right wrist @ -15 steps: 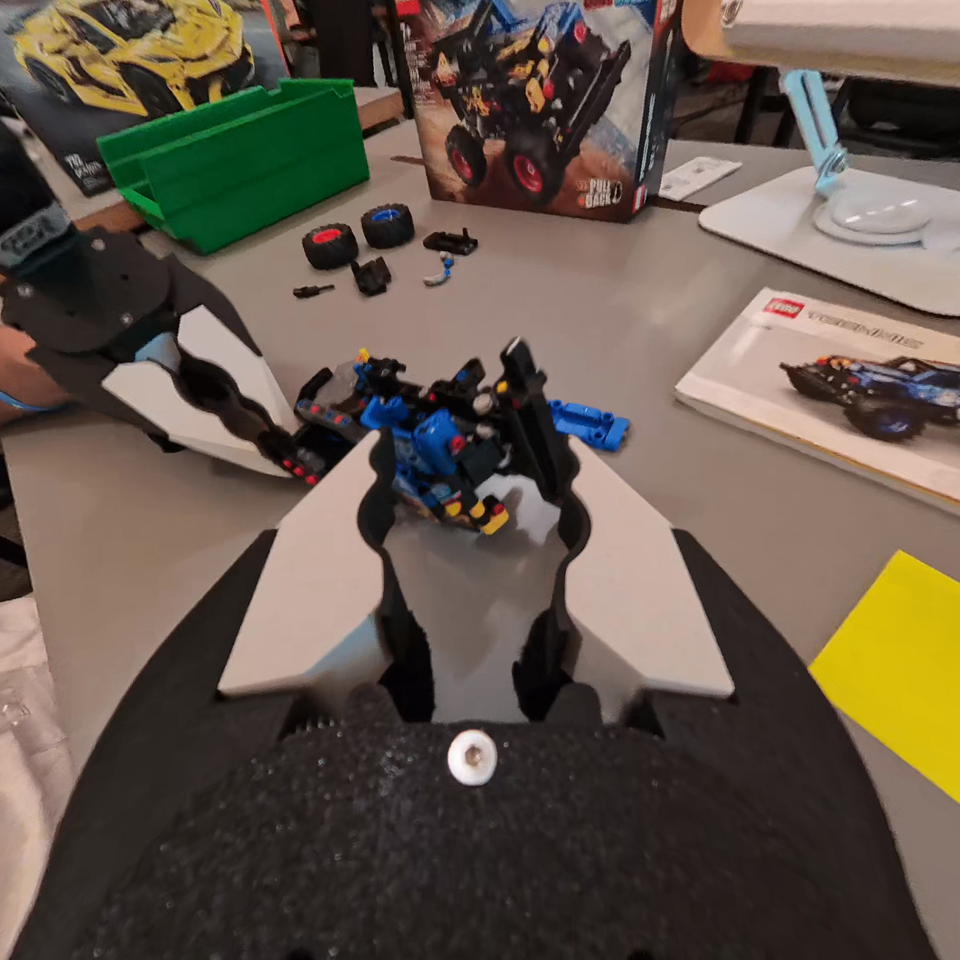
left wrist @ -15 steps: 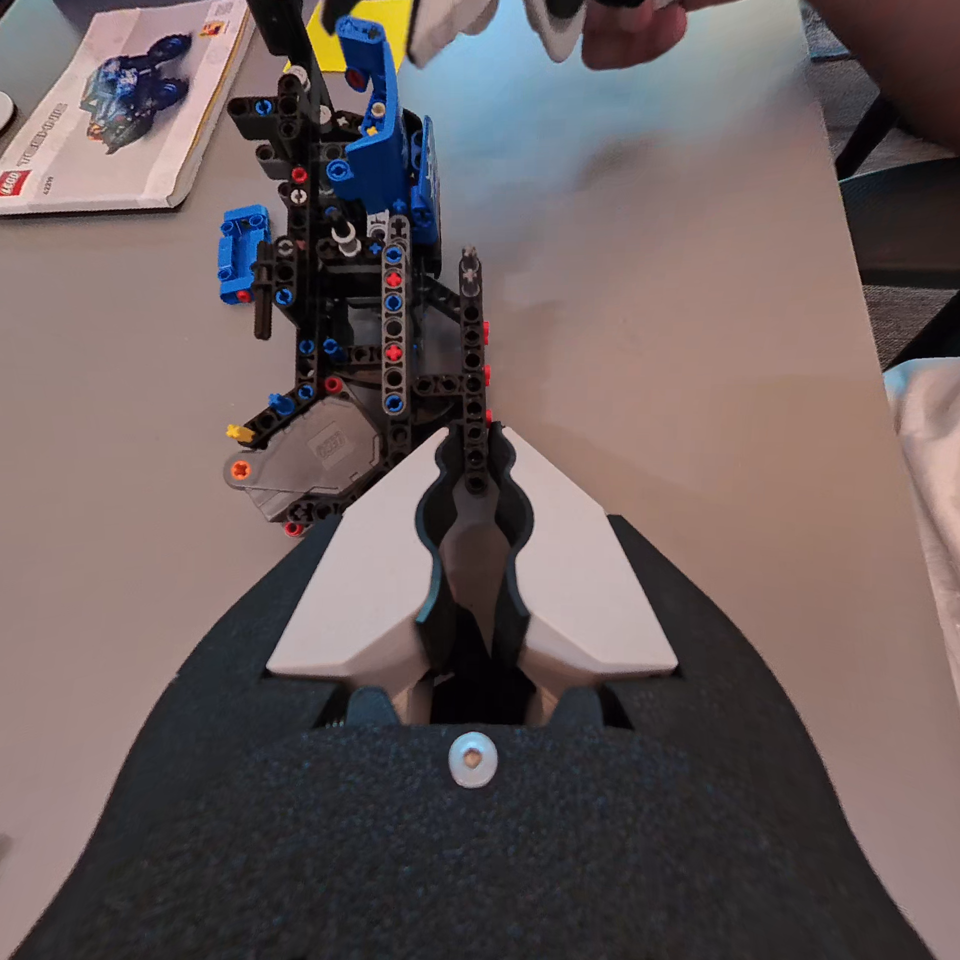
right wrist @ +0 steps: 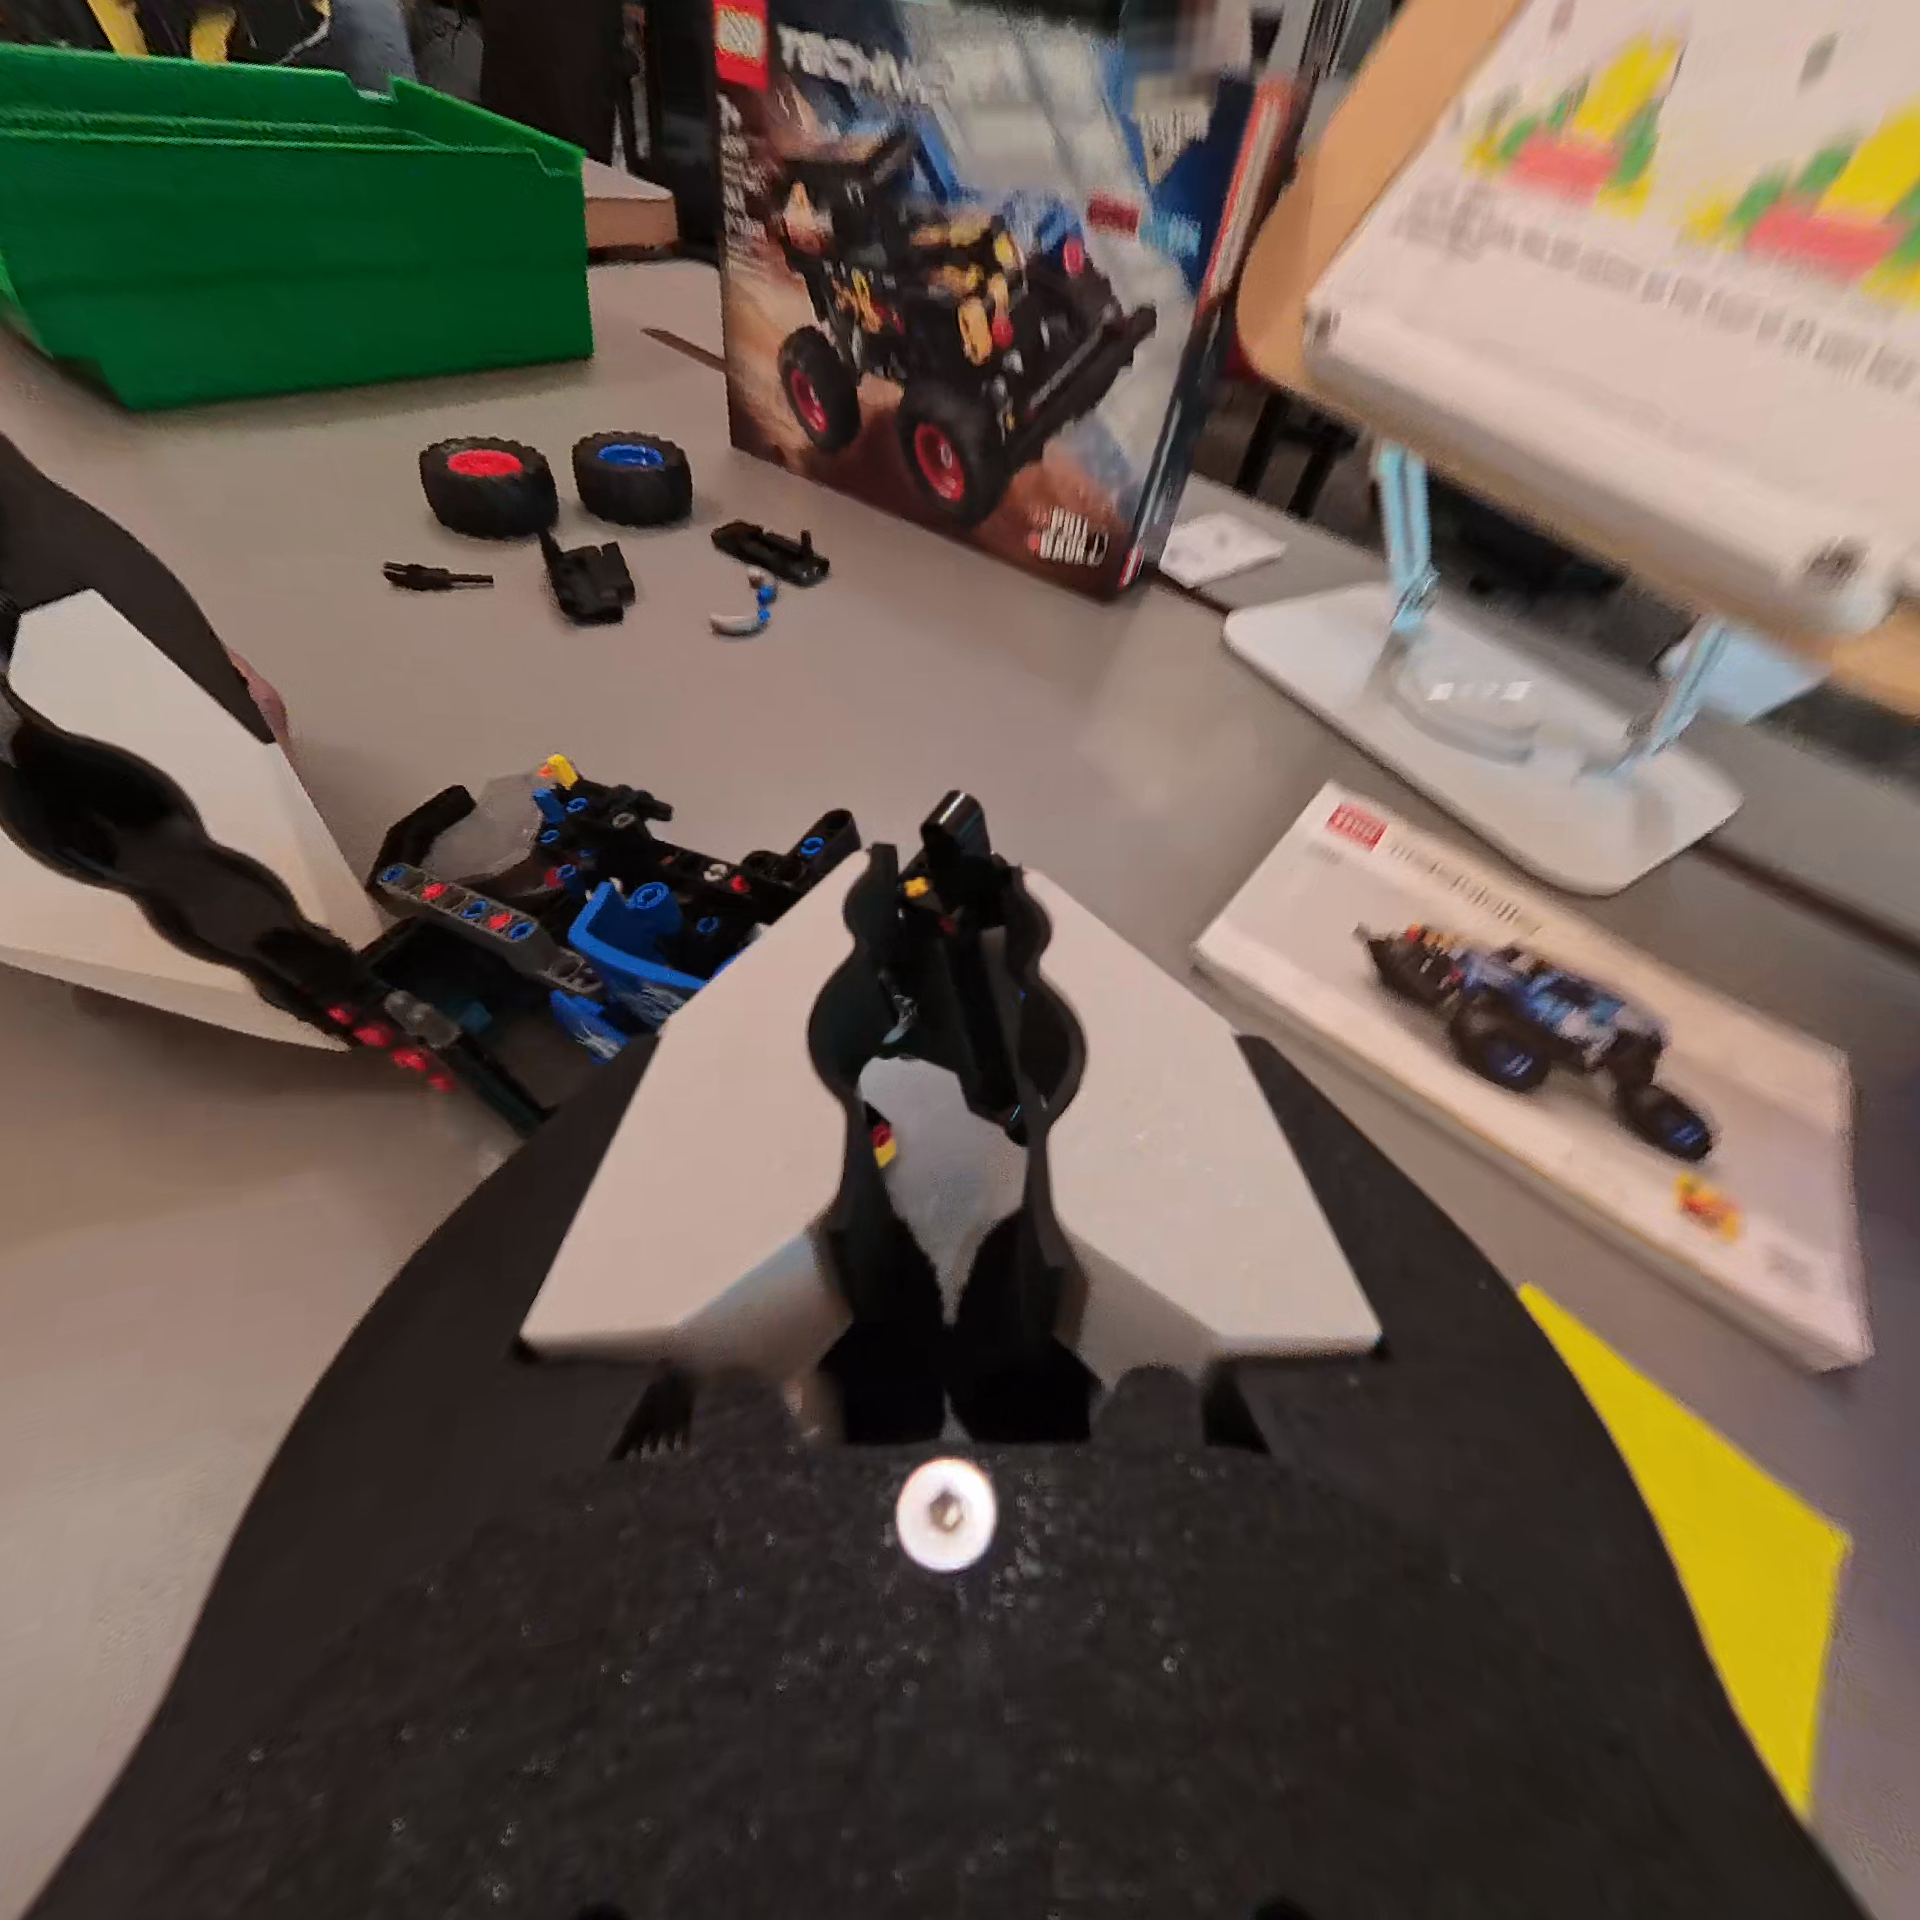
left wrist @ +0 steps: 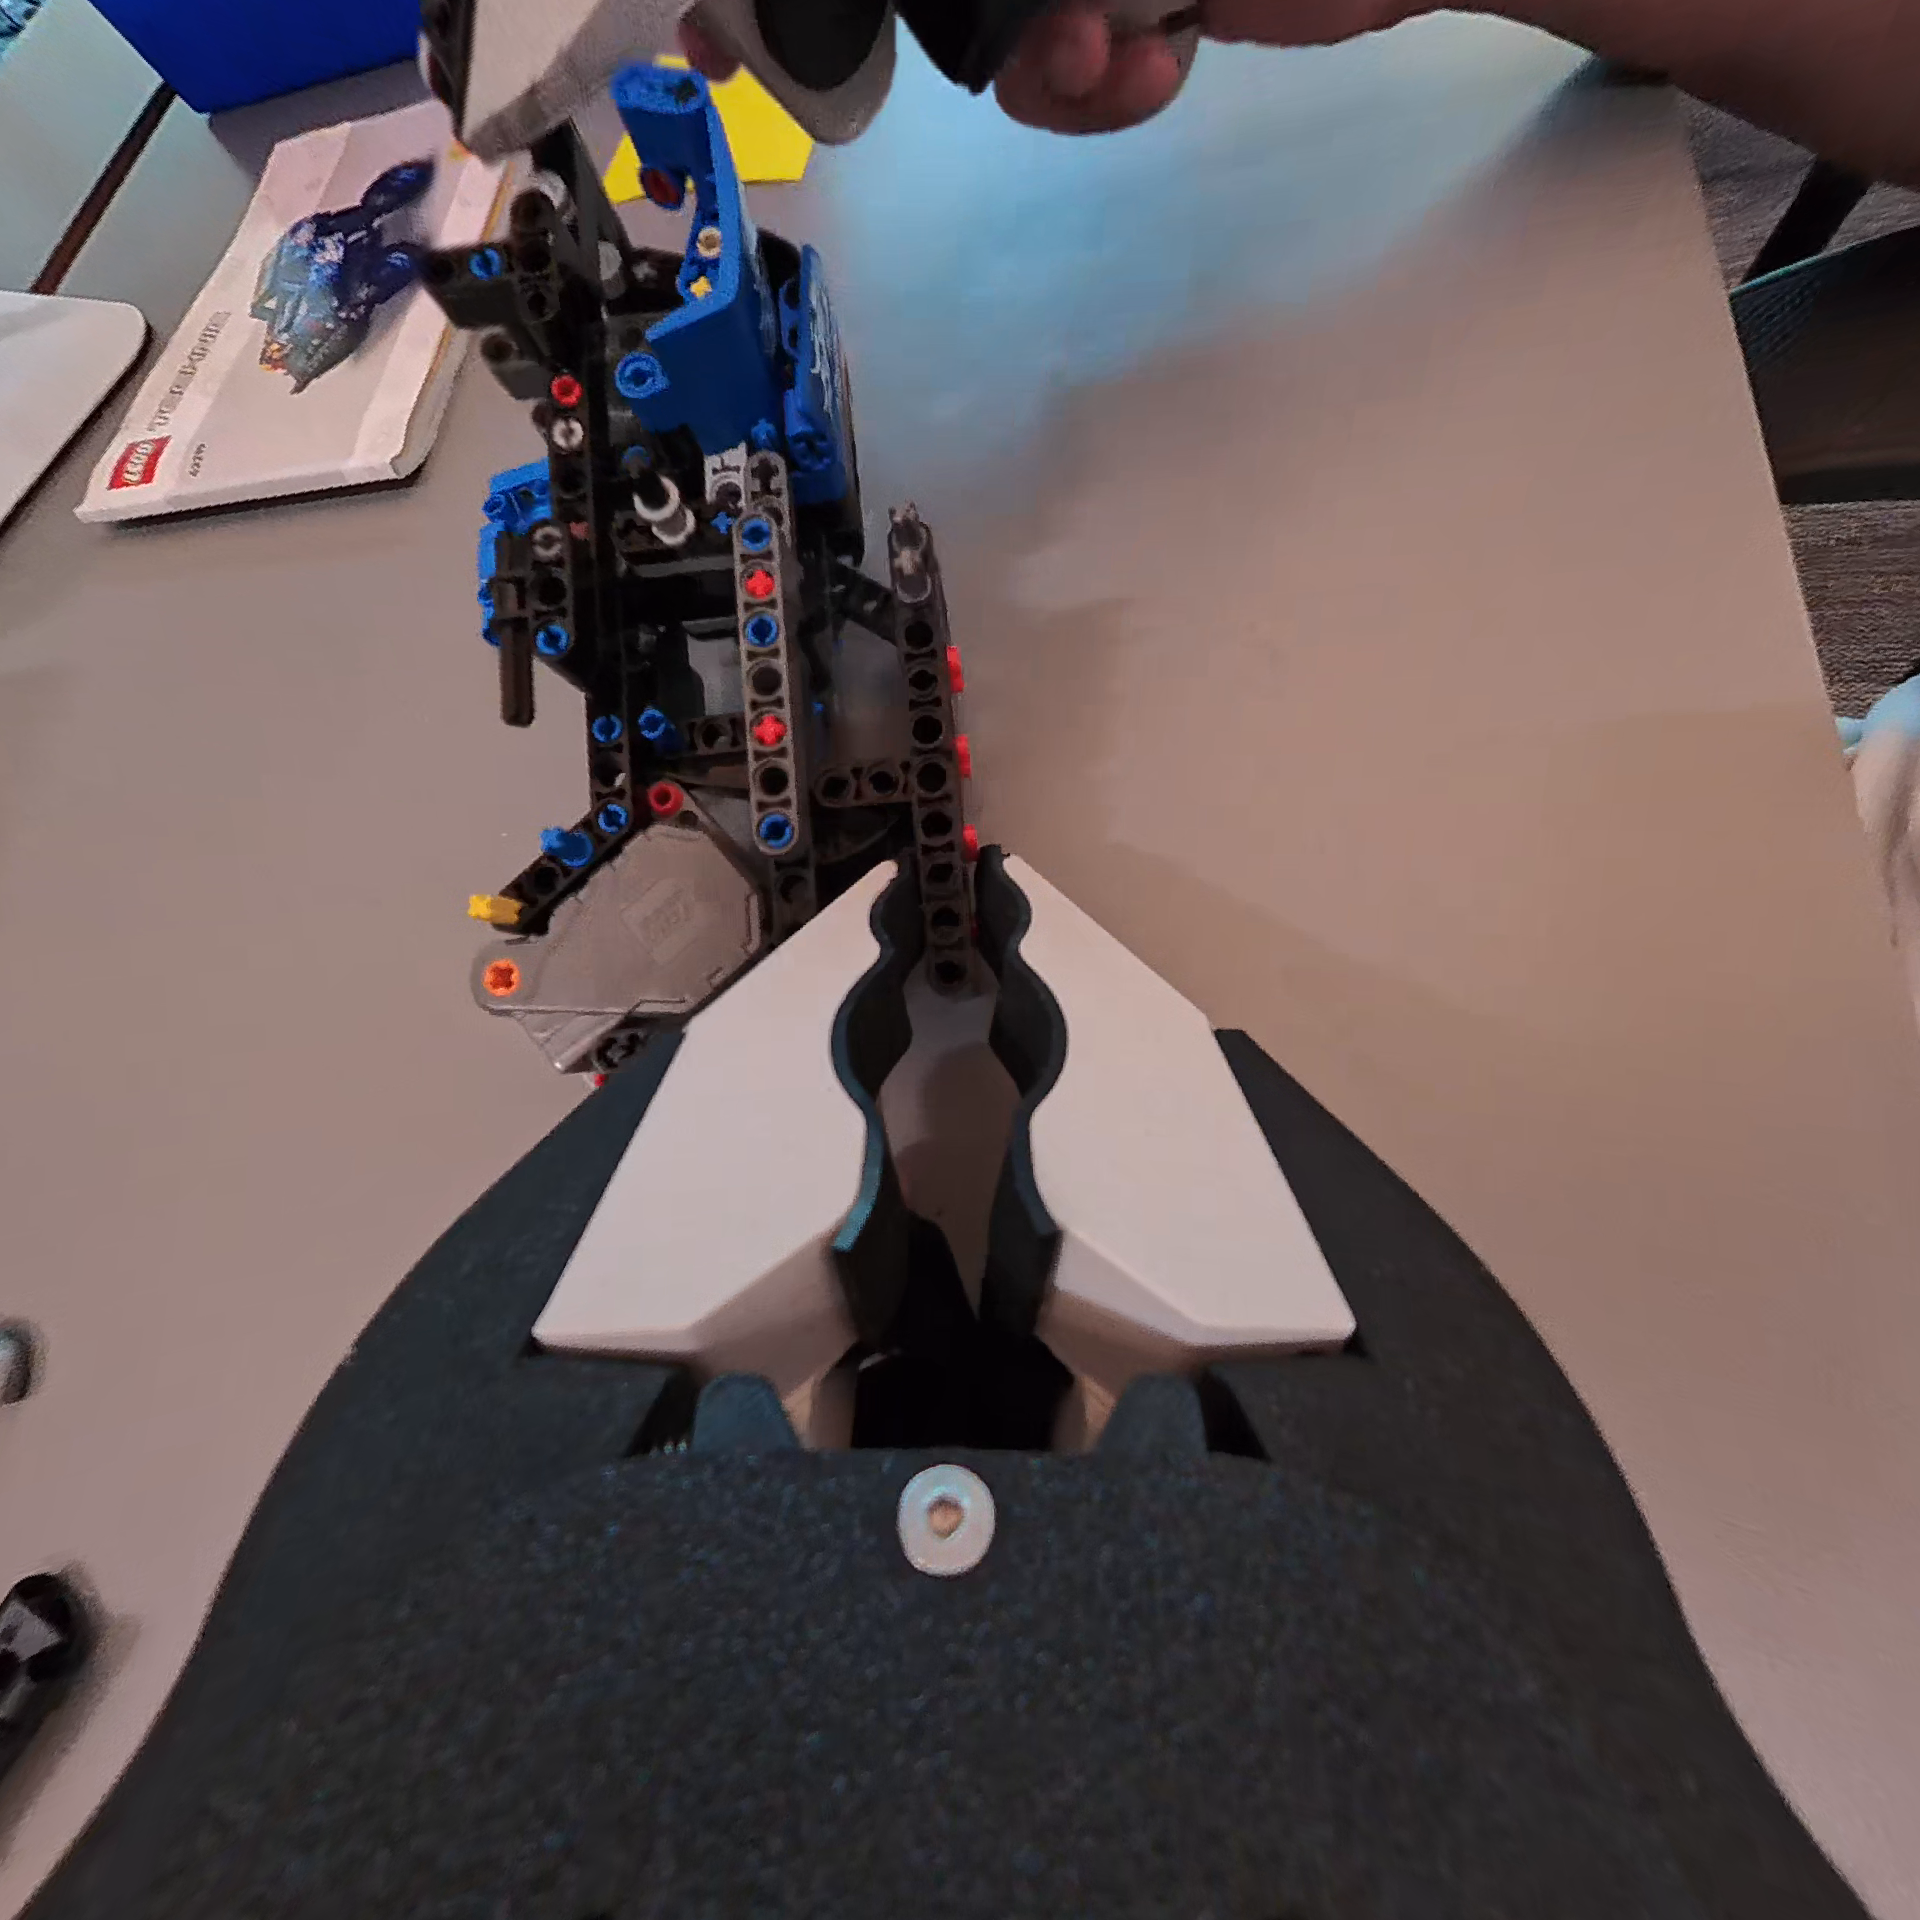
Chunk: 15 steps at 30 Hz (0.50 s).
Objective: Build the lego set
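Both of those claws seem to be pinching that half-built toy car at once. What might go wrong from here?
The left gripper pinches only one thin black beam at the car frame's edge, so a twist might pop it off its red pins. The right gripper clamps a black upright piece at the other end; pulling apart could split the build. Loose wheels nearby could roll if the table is bumped.

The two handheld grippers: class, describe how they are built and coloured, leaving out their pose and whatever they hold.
The left gripper and the right gripper look alike: a broad, black, grainy-textured body that flares outward, a silver screw at its centre, and two pale grey wedge-shaped fingers lined with wavy black pads. No cables or sleeves are visible.
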### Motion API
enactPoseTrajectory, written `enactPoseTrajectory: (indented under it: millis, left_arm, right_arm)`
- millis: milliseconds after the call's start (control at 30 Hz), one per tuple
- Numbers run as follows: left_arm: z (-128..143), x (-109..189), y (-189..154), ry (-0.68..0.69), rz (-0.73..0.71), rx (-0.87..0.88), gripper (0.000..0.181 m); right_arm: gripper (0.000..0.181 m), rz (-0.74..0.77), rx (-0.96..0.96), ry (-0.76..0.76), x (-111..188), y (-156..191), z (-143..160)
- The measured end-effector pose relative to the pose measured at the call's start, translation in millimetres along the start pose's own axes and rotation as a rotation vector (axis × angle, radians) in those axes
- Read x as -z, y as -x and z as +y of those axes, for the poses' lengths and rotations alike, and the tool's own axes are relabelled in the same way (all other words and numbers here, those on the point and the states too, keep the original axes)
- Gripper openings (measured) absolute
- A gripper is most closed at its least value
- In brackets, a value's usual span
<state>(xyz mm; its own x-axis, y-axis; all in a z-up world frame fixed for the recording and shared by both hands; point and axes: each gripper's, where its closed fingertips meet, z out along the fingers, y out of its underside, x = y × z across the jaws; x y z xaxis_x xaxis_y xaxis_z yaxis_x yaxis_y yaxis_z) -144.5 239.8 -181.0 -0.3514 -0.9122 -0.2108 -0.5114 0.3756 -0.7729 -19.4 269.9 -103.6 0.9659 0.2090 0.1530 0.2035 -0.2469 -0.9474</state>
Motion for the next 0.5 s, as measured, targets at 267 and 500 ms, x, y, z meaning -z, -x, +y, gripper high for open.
enactPoseTrajectory:
  millis: [267,500]
  left_arm:
    - [-23,59,1,-0.174,0.177,0.154,0.035]
    - [-46,67,49,-0.351,0.376,0.347,0.085]
  right_arm:
    - [0.020,0.072,0.341,-0.172,16,26,-49]
    - [0.020,-0.008,0.623,-0.274,15,76,-89]
